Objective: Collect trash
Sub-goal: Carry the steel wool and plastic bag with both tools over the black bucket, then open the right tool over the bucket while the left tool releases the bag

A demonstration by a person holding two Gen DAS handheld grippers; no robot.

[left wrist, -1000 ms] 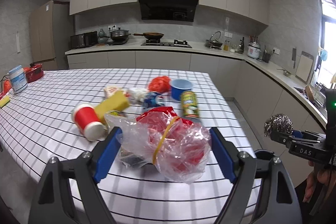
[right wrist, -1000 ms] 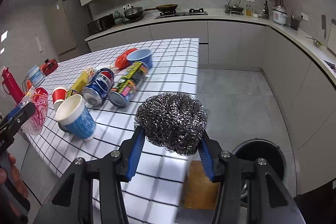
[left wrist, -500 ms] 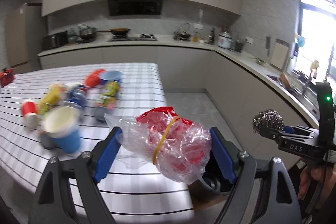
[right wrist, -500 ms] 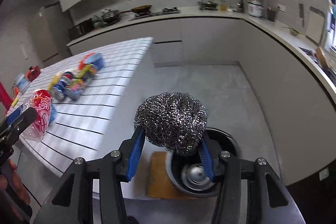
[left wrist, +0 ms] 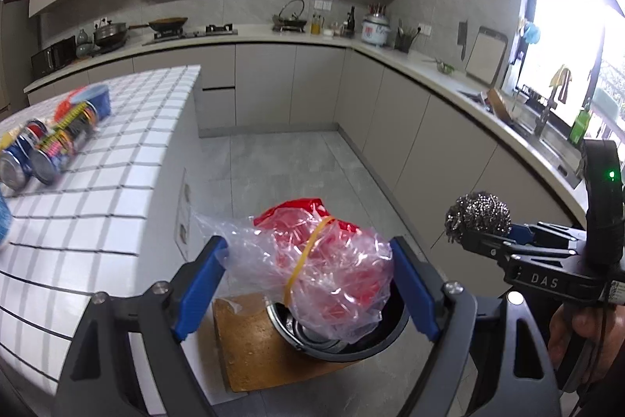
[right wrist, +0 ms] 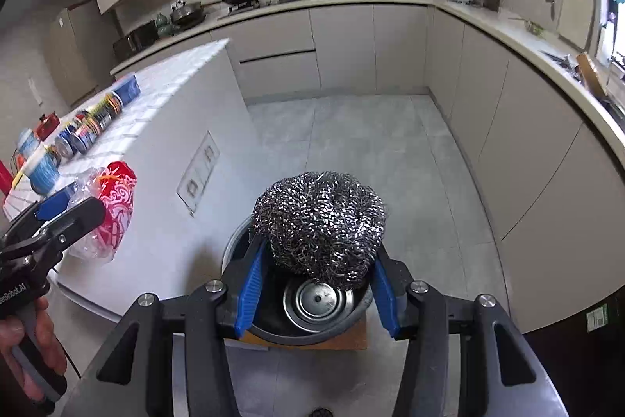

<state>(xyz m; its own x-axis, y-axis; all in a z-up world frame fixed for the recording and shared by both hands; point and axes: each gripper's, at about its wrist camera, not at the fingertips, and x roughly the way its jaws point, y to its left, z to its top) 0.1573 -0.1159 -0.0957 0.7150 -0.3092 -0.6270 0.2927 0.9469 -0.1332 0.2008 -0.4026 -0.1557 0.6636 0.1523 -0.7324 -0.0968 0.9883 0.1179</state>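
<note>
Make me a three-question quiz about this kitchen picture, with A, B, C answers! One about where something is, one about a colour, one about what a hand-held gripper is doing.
1. Where is the bin?
A. on the countertop
B. on the floor beside the white checked table
C. in the sink

2. What colour is the band around the plastic bag?
A. yellow
B. green
C. black

3. What is the right hand-held gripper doing?
A. hanging open and empty
B. squeezing a steel wool scrubber
C. holding a blue cup

Answers:
1 B: the round bin sits on a brown mat on the grey floor, below both grippers, next to the table.
2 A: a yellow rubber band wraps the clear bag with red stuff inside, held by the left hand-held gripper.
3 B: its blue pads press both sides of the scrubber.
</note>
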